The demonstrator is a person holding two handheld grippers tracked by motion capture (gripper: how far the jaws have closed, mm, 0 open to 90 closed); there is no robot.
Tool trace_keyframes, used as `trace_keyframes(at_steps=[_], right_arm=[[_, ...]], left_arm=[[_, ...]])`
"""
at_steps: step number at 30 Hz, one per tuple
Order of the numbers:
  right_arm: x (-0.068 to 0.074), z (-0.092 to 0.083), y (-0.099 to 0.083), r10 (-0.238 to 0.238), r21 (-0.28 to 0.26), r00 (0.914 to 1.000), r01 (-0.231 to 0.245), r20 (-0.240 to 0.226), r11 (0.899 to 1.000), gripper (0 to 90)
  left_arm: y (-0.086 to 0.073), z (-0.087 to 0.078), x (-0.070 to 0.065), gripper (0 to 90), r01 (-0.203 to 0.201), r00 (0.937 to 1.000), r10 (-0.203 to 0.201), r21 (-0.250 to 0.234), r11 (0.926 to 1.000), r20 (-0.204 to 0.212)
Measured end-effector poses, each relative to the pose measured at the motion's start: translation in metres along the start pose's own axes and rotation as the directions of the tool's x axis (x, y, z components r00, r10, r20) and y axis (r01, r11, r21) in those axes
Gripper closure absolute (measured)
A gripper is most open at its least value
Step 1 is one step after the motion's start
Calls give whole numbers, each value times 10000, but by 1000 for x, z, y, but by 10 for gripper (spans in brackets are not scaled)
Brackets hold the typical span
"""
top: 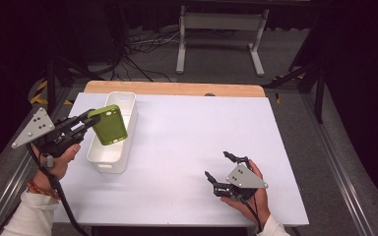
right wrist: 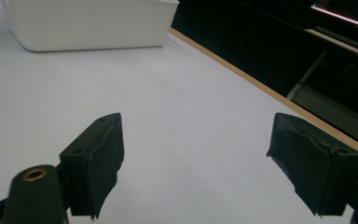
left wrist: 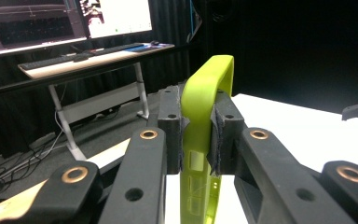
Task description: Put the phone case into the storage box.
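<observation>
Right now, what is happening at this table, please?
A person works at a white table with a gripper in each hand. The left gripper is shut on a green phone case and holds it in the air above a white plastic bin, which stands at the table's left side. The case is not yet in the bin. The right gripper rests low near the table's front right, its jaws open with nothing between them.

White-topped table (top: 187,147) with wooden far edge, grey floor, cables, monitors (left wrist: 65,21) on a desk.
</observation>
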State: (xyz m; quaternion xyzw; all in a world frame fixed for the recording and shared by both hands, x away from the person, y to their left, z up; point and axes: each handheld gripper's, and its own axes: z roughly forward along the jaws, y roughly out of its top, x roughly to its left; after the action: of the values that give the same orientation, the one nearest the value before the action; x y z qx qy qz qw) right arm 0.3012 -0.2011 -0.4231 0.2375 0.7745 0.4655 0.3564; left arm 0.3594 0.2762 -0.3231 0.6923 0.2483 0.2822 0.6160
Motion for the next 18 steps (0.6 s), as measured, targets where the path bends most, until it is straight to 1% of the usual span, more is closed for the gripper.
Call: trace_keyframes(at_steps=[4, 7, 8, 10, 11, 13, 16, 18], right_arm=[[0, 1, 0, 15, 26, 10000, -15, 0, 10000, 187], [0, 1, 0, 50, 30, 10000, -50, 12, 10000, 187], [0, 1, 0, 61, 30, 10000, -61, 24, 10000, 187], [-1, 1, 0, 92, 26, 10000, -92, 37, 10000, 187], [-1, 1, -1, 105, 11, 9999, -105, 20, 9999, 187], [-1, 1, 0, 90, -24, 10000, -90, 17, 10000, 187], [-1, 1, 0, 97, -26, 9999, -97, 24, 9999, 187], [-1, 1, 0, 69, -4, 10000, -69, 11, 10000, 188]], left_arm=[[0, 2, 3, 781, 6, 10000, -6, 74, 10000, 12], [2, 6, 8, 780, -103, 9999, 102, 94, 9999, 35], [2, 7, 10, 780, -36, 10000, 35, 102, 9999, 61], [2, 10, 13, 780, -55, 9998, 51, 239, 9997, 168], [3, 12, 15, 780, -179, 9998, 176, 318, 9993, 111], [4, 14, 18, 780, -94, 9999, 92, 309, 9995, 84], [6, 16, 22, 781, -122, 9999, 121, 368, 9992, 4], [5, 18, 25, 780, -41, 10000, 39, 348, 9994, 48]])
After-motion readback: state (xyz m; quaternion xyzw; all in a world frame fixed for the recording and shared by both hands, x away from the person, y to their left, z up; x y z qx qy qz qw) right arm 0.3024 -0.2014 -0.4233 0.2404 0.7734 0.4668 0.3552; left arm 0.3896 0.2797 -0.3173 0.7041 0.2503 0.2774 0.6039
